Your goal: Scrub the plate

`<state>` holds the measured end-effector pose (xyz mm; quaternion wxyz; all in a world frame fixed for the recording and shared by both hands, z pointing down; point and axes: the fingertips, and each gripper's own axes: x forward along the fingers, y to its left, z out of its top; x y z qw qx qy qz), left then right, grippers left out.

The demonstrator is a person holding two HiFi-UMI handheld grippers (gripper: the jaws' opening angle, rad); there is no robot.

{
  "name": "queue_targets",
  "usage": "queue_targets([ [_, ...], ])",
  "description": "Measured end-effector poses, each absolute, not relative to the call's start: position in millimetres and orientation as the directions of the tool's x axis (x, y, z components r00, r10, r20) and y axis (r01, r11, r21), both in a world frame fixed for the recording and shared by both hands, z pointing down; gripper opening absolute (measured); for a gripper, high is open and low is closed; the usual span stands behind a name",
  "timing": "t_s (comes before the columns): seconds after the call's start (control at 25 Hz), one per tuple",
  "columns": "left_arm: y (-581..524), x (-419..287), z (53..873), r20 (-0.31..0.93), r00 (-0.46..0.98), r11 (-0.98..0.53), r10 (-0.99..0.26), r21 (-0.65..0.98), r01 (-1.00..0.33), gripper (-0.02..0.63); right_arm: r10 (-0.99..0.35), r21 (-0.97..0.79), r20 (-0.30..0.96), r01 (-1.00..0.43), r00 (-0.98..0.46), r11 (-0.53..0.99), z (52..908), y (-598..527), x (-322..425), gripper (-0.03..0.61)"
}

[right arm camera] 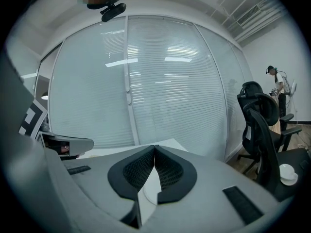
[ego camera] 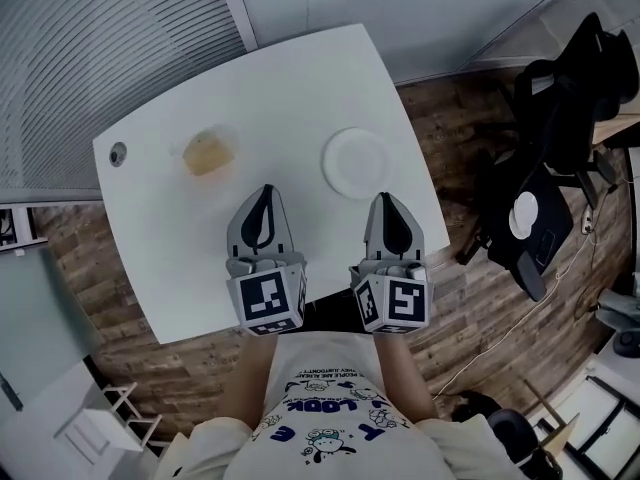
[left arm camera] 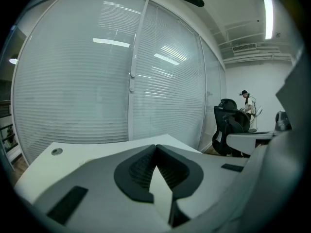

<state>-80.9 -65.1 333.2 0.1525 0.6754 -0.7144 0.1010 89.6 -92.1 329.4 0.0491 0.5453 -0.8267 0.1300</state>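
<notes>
In the head view a round white plate [ego camera: 356, 163] lies on the white table [ego camera: 290, 88], right of centre. A yellow sponge [ego camera: 208, 153] sits to its left. My left gripper [ego camera: 265, 190] hovers near the table's front edge, just short of the sponge and a little to its right, jaws shut and empty. My right gripper [ego camera: 386, 198] is beside it, just short of the plate, also shut with nothing held. In the left gripper view the left gripper [left arm camera: 156, 146] has its pads meeting at the tips, and so does the right gripper [right arm camera: 155, 147] in its own view.
A small round cable hole [ego camera: 118, 153] sits at the table's left corner. Glass walls with blinds [ego camera: 90, 38] stand behind the table. Black office chairs [ego camera: 560, 118] and a cable are on the wooden floor to the right. A person [left arm camera: 246, 101] stands far off.
</notes>
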Motion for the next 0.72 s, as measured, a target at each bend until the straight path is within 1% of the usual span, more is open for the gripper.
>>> queue_targets([
  [0.56, -60.5, -131.3, 365.6, 0.429, -0.11, 0.159, -0.896, 0.08, -0.984, 0.028, -0.836, -0.167, 0.291, -0.885, -0.466, 0.435, 355.3, -99.3, 39.9, 0.012],
  [0.72, -60.9, -151.2, 373.6, 0.46, -0.145, 0.187, -0.876, 0.046, -0.981, 0.028, -0.819, -0.168, 0.304, -0.874, -0.487, 0.457, 361.1, -102.5, 25.7, 0.012],
])
